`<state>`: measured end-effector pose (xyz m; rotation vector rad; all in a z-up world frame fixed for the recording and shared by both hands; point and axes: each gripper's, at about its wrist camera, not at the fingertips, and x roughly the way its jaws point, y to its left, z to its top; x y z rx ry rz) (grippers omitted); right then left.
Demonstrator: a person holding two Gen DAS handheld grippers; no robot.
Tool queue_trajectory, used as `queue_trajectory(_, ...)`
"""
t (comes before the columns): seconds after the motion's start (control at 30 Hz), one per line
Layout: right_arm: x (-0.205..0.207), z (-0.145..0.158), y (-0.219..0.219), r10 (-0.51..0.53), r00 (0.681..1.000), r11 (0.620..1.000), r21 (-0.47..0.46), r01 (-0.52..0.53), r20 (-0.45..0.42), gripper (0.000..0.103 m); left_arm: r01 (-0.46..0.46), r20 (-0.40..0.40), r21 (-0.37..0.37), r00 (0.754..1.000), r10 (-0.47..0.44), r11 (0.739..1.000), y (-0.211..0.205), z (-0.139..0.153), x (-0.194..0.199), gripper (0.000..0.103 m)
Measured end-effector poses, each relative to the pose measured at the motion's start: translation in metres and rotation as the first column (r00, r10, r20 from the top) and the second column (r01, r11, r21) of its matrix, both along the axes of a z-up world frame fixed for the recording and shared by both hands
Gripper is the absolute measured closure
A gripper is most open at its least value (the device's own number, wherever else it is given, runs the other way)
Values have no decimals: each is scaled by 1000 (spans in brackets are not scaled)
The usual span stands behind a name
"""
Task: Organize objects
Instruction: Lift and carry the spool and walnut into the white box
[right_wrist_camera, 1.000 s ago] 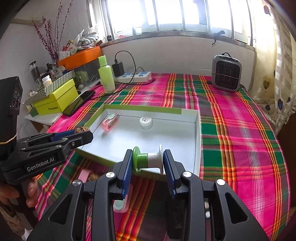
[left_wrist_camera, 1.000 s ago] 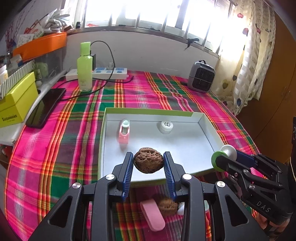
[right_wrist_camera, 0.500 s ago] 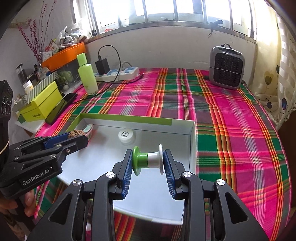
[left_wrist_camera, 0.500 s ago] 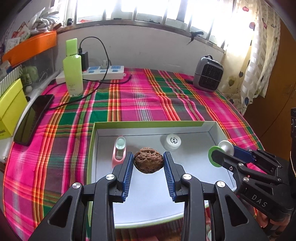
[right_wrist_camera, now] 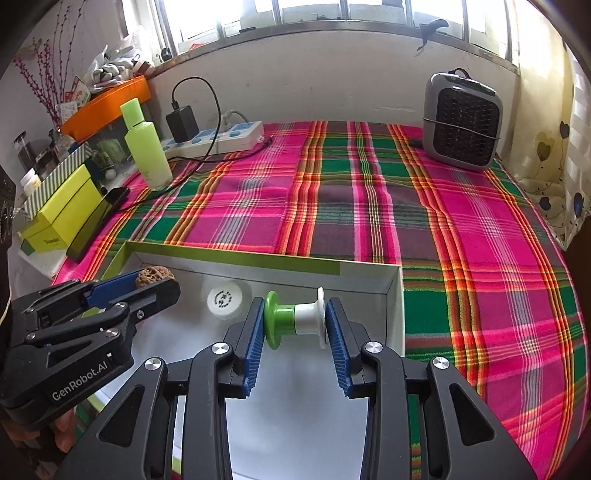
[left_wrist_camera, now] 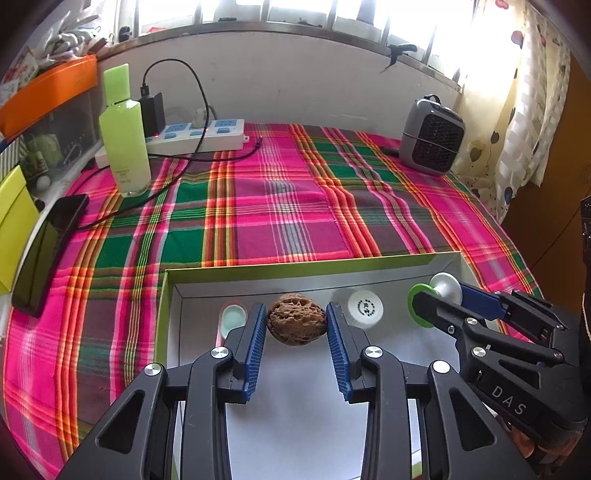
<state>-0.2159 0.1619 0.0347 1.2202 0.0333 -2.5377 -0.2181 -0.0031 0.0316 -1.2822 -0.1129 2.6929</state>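
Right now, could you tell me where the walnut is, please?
The walnut is clamped in the left gripper, held over the far part of the white tray, between the pink container and the white round cap.

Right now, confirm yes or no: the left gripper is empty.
No: the left gripper is clamped on a brown walnut above the white tray.

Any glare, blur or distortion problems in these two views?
Left wrist view: window blown out, fisheye bends the tray rim, walnut sharp. Right wrist view: same window glare, tray floor reflects light, spool in focus.
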Motion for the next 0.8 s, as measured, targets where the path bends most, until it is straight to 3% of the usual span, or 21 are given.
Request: queue_trajectory(0.8,-15,-9,-7,-14,999,1000,13,13,38,68,1,29,-18,1000,0,1000,5,-11,-15,72)
